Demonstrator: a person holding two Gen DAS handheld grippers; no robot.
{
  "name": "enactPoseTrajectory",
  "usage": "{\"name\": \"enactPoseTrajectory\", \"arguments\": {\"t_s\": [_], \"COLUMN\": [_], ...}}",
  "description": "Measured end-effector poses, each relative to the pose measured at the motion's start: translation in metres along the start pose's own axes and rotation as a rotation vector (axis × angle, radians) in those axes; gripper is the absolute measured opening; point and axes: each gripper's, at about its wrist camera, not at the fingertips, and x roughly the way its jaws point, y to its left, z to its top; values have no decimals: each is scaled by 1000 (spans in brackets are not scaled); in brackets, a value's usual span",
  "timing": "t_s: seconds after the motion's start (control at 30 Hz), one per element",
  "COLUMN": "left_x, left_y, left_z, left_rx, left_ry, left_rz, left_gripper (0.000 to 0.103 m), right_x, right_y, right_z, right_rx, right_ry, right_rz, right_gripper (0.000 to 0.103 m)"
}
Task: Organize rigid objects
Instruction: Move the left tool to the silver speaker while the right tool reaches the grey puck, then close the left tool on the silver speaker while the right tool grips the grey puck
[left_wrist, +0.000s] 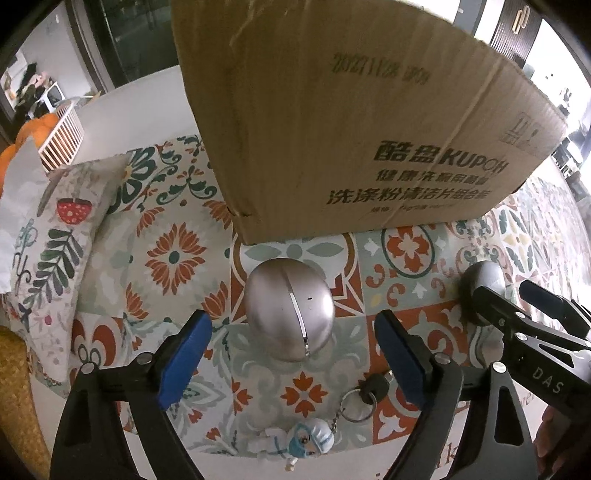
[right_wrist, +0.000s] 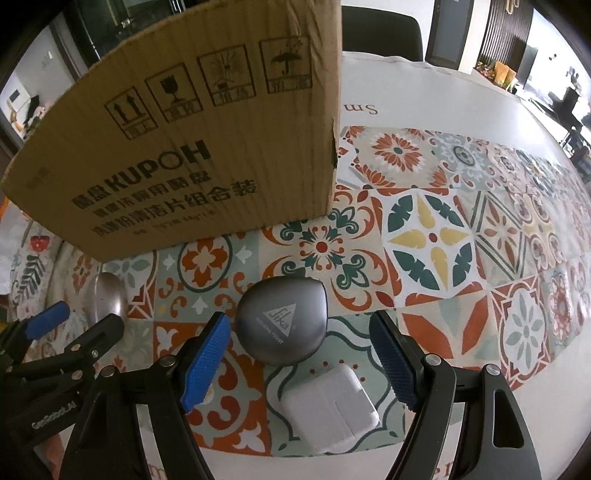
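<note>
A silver egg-shaped case (left_wrist: 290, 310) lies on the patterned tablecloth (left_wrist: 173, 254), just ahead of and between my left gripper's (left_wrist: 292, 325) blue pads (left_wrist: 184, 354). The jaws stand open and clear of it. In the right wrist view, a grey rounded case with a triangle logo (right_wrist: 282, 325) sits between the tips of my right gripper (right_wrist: 299, 321), which is open and not touching it. A white power adapter (right_wrist: 328, 406) lies nearer, between the same fingers. A key ring with a small masked figurine (left_wrist: 306, 439) lies under the left gripper.
A tall cardboard box (left_wrist: 351, 129) (right_wrist: 203, 147) stands right behind both cases. A floral pillow (left_wrist: 55, 229) lies at the left. The two grippers work side by side, close together: the right one (left_wrist: 517, 295) shows in the left view, the left one (right_wrist: 85, 317) in the right view.
</note>
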Motion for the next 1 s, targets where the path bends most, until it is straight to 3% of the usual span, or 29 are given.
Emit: {"name": "enactPoseTrajectory", "arguments": {"t_s": [0.43, 0.67, 0.83, 1.0], "left_x": [31, 43, 44, 37], "left_y": [16, 13, 12, 10], "left_z": [2, 0, 1, -1], "left_rx": [-28, -21, -19, -8], "left_ry": [43, 38, 27, 26], "left_rz": [-7, 0, -1, 7], "left_gripper": [65, 54, 54, 54], "right_x": [22, 37, 47, 46], "right_y": [8, 13, 10, 9], "right_z": [12, 8, 4, 3], "right_rx": [6, 2, -7, -11], "right_ry": [24, 39, 23, 21], "right_rz": [-3, 9, 6, 3], "right_gripper": [78, 72, 58, 58]}}
